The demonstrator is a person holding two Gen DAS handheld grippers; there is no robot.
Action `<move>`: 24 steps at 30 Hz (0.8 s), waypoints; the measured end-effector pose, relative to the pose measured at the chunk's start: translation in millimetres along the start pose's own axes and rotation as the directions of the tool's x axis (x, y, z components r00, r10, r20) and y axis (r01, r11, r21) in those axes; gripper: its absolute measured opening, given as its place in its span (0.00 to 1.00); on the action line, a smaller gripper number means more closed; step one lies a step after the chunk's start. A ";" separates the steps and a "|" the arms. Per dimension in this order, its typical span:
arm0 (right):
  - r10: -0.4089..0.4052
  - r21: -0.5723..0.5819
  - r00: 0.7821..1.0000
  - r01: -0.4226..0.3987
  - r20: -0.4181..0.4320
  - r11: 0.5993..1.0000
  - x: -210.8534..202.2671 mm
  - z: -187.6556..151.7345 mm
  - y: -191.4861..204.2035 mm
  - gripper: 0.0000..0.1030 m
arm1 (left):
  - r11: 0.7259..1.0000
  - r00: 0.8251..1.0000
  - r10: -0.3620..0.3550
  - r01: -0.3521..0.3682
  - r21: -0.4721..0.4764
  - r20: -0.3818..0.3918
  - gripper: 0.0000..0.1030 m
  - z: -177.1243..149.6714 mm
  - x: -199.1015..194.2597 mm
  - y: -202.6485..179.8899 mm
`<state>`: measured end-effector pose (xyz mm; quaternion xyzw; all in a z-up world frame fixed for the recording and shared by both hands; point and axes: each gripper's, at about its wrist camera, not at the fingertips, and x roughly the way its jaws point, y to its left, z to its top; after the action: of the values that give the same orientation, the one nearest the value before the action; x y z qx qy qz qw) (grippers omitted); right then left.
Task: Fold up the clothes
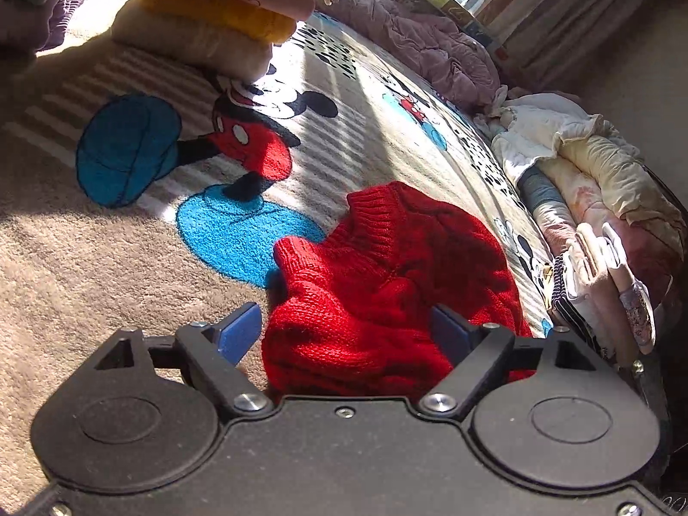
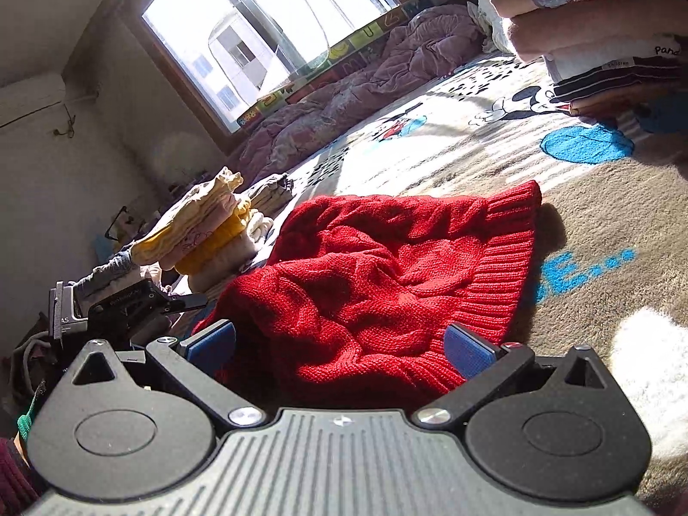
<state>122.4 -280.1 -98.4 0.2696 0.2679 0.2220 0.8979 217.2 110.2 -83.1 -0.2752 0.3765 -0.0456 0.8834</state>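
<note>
A red cable-knit sweater [image 1: 387, 284] lies bunched on the cartoon-print carpet [image 1: 129, 258]. In the left wrist view my left gripper [image 1: 344, 327] is open, its blue pads [image 1: 238, 333] spread on either side of the sweater's near edge. In the right wrist view the same sweater [image 2: 387, 275] lies with its ribbed hem to the right. My right gripper [image 2: 339, 344] is open, blue pads [image 2: 468, 350] apart with the sweater's near edge between them. The other gripper's black body [image 2: 124, 305] shows at the left of that view.
A stack of folded clothes [image 1: 223, 13] stands at the carpet's far left. Another folded stack [image 2: 602, 43] stands at the right. A loose heap of clothes [image 1: 580, 163] and a mauve quilt [image 1: 430, 38] lie along the wall under the window [image 2: 266, 34].
</note>
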 end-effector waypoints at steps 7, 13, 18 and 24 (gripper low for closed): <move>-0.012 0.014 1.000 0.012 0.010 1.000 -1.7 2.7 -4.8 0.99 | 0.997 1.000 0.021 -0.022 0.071 0.018 0.21 2.2 3.7 -21.0; -0.006 0.078 1.000 0.004 0.029 0.997 -12.1 3.1 -18.0 0.99 | 0.937 0.991 -0.100 0.064 0.342 0.089 0.17 -14.0 -26.0 -84.3; 0.069 0.231 0.993 -0.089 0.094 0.969 -29.0 4.1 -40.6 0.99 | 0.734 0.959 -0.277 0.169 0.658 0.063 0.17 -52.6 -56.3 -156.1; 0.167 0.384 0.958 -0.248 0.233 0.889 -57.9 4.9 -71.0 0.99 | 0.345 0.937 -0.305 0.275 0.897 -0.170 0.16 -138.7 -57.7 -206.8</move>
<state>99.5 -367.0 -116.8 0.4989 0.1895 0.2287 0.8142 106.6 -110.4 -16.9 0.1879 0.2234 -0.3948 0.8712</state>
